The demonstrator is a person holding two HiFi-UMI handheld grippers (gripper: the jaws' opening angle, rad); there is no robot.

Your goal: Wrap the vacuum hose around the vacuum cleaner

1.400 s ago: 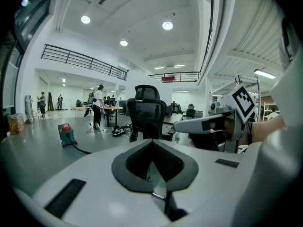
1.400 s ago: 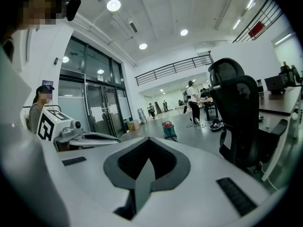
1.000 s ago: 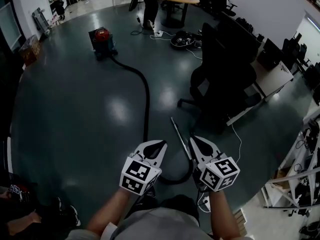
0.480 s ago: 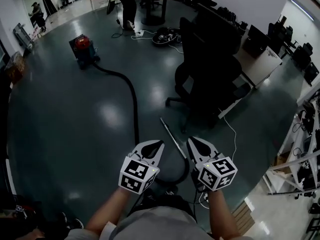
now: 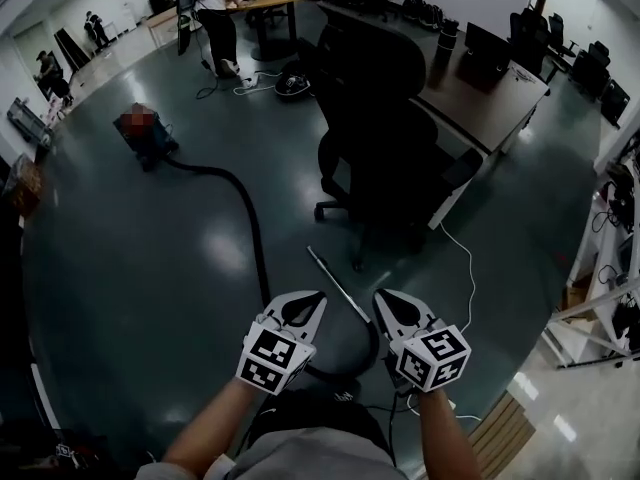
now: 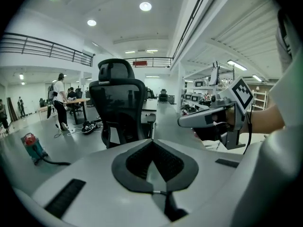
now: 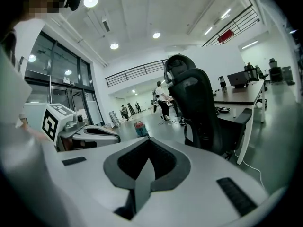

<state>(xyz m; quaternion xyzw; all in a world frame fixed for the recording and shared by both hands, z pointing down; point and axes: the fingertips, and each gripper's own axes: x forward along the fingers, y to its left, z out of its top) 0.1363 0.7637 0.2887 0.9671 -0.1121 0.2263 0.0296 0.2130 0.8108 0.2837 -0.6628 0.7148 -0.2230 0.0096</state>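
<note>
The white left gripper (image 5: 303,306) and right gripper (image 5: 393,308) were held fully closed and empty, presumably because the long black floor hose (image 5: 258,243) lay ungrasped.

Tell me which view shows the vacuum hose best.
Head view: the vacuum hose runs nearly its full length across the floor from the vacuum cleaner. Left gripper view catches only a short stub by the cleaner; right gripper view shows none.

White left claw (image 5: 319,295), right claw (image 5: 379,295)
</note>
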